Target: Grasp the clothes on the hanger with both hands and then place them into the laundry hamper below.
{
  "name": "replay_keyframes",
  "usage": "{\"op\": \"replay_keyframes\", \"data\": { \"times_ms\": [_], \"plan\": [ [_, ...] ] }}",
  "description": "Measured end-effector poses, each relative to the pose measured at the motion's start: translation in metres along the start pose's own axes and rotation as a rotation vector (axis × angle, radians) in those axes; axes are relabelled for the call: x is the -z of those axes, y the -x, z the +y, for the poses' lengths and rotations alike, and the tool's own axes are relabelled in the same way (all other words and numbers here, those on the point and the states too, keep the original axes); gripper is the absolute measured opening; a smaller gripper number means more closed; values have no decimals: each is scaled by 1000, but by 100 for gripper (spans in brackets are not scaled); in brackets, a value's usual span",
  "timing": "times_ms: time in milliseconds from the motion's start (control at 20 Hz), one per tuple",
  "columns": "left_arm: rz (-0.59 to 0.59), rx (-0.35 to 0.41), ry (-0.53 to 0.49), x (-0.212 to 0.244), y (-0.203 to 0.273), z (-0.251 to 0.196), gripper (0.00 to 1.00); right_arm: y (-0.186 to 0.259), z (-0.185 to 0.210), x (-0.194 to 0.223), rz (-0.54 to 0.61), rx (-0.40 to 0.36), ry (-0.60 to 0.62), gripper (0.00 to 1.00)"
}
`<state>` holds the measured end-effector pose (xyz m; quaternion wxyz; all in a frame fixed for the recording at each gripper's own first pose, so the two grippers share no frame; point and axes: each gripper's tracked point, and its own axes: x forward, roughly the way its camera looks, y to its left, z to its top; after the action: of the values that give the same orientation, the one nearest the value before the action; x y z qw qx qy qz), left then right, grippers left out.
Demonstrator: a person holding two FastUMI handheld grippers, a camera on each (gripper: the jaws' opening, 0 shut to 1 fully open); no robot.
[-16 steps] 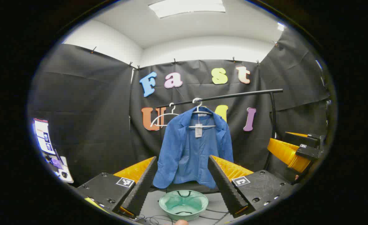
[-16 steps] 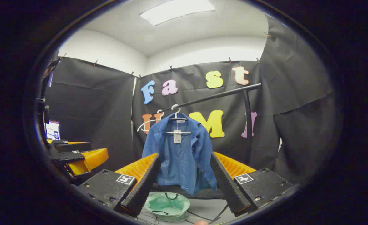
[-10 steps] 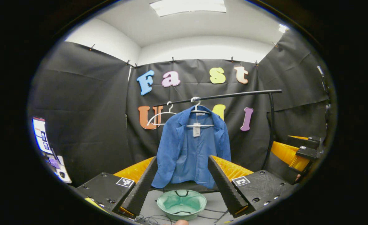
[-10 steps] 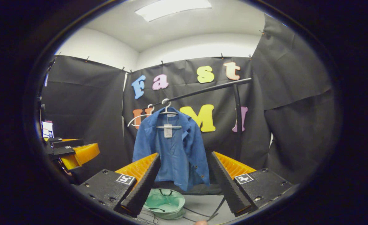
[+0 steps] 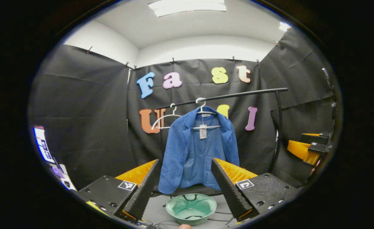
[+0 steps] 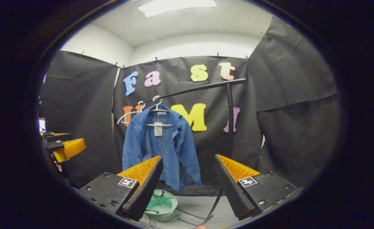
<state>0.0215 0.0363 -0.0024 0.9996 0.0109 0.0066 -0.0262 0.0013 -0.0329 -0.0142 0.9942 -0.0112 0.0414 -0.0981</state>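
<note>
blue jacket (image 5: 199, 152) on hanger (image 5: 204, 119), green hamper (image 5: 191, 208) below, left tongs (image 5: 186, 190) and right tongs (image 6: 188, 187) both spread, empty

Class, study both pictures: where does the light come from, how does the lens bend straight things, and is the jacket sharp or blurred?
Left gripper view: a ceiling panel lights the booth evenly; the blue jacket is sharp; the rail bows. Right gripper view: the same ceiling panel glares white; the rail slants and curves; the jacket stays sharp, while the near open tongs look oversized.
</note>
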Motion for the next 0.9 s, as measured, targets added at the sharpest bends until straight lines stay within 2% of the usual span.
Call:
{"op": "replay_keyframes", "data": {
  "times_ms": [500,900],
  "plan": [
    [10,16,-12,5,-13,13,99,-33,49,10,41,-39,-22,100],
    [17,7,-9,16,-48,45,100,-64,73,16,61,-20,-3,100]
  ]
}}
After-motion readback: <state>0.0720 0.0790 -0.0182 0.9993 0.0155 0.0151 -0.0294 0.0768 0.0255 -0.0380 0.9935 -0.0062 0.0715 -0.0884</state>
